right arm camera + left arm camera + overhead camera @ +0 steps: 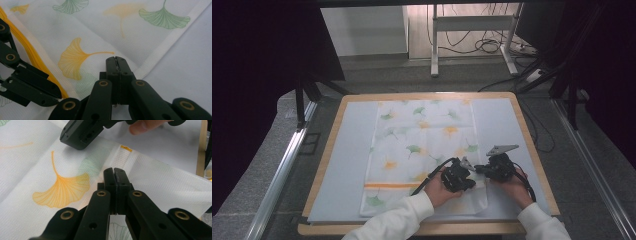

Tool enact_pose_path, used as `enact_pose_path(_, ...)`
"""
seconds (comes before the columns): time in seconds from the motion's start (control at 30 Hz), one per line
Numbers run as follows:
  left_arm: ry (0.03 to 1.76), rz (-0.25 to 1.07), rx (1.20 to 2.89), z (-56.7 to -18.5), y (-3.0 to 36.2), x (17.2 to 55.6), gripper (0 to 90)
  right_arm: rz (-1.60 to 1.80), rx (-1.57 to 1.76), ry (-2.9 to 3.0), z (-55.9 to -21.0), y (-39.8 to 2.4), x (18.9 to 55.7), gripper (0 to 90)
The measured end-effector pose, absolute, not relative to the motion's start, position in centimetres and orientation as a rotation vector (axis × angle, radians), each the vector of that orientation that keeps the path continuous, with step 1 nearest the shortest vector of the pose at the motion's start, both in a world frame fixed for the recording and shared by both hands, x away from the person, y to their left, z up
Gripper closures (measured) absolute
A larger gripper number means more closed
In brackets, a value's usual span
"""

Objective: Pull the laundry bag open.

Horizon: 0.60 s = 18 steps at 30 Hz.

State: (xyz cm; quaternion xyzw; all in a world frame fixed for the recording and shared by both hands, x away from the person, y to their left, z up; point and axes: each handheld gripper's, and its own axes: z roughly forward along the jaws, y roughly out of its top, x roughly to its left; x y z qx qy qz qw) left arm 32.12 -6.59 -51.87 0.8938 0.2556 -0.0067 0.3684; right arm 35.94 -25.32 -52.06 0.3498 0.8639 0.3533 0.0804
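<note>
Overhead, the high view showed a white cloth (422, 150) printed with ginkgo leaves lying flat on the tabletop (352, 160), with both hands working at its near right part. The left gripper (466, 176) and the right gripper (481, 169) sat close together there, too small to read. Up close, the left gripper view showed its fingers (110, 178) pressed together over the cloth's (150, 177) hemmed edge, the other gripper's black body (81, 132) ahead, beside an orange leaf (62, 188). The right gripper view showed its fingers (111, 66) likewise shut just by the white hem (160, 50), and a yellow stripe (32, 55) that ran beside the other gripper's arms (27, 82).
</note>
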Motion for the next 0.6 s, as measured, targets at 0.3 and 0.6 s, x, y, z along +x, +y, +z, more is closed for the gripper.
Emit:
enact_pose_path(0.3, 0.652, -0.013, 2.298, -51.75, -6.39, 32.10, 90.0, 1.062, 1.049, 2.587, -52.08, -25.40, 35.98, 89.4)
enact_pose_path(0.6, 0.660, -0.013, 2.298, -51.66, -6.02, 32.07, 90.0, 1.060, 1.044, 2.587, -52.07, -25.38, 35.97, 89.5)
